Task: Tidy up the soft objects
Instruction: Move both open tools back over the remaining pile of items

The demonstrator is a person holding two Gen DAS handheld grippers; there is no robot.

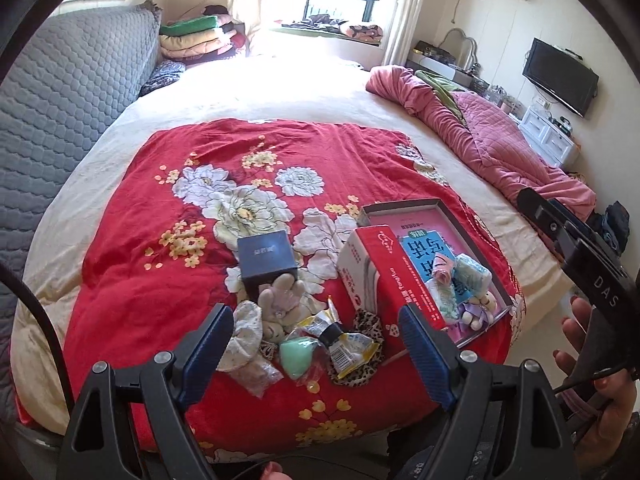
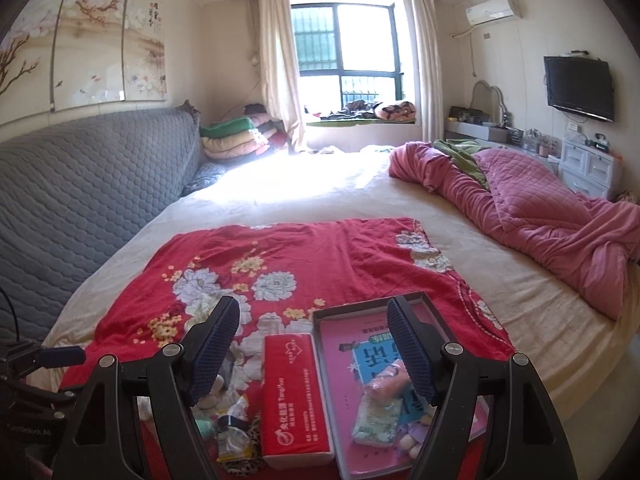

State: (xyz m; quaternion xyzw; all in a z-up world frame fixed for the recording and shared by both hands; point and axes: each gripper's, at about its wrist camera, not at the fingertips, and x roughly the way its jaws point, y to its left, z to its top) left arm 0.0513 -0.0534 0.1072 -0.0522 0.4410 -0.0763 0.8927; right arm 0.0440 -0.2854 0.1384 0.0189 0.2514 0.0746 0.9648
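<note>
Left gripper jaws spread wide, nothing between the pads. It hangs over a loose pile on the red floral blanket: mint green sponge just ahead between the fingers, yellow snack packet beside it, leopard scrunchie under the packet, beige plush toy further ahead, pale cloth in a clear bag by the left finger. Dark blue box sits beyond the plush.

Only the left wrist view gives the pile clearly, plus the person's hand on the right gripper's handle at the right edge. Right wrist view alone shows the wall paintings and the ceiling.

Right gripper also spread, empty, above the red tissue pack and the open flat box. In that box, on a pink book: pink roll, green wrapped pack, small purple plush near the right finger.

Around: grey quilted headboard to the left, pink quilt bunched far right, folded bedding by the window, TV on the wall.

In the right wrist view, the left finger and gripper body cover most of the pile; the purple plush is half hidden. Book title reads upside down and is partly covered. Window glare washes out the far bed.
</note>
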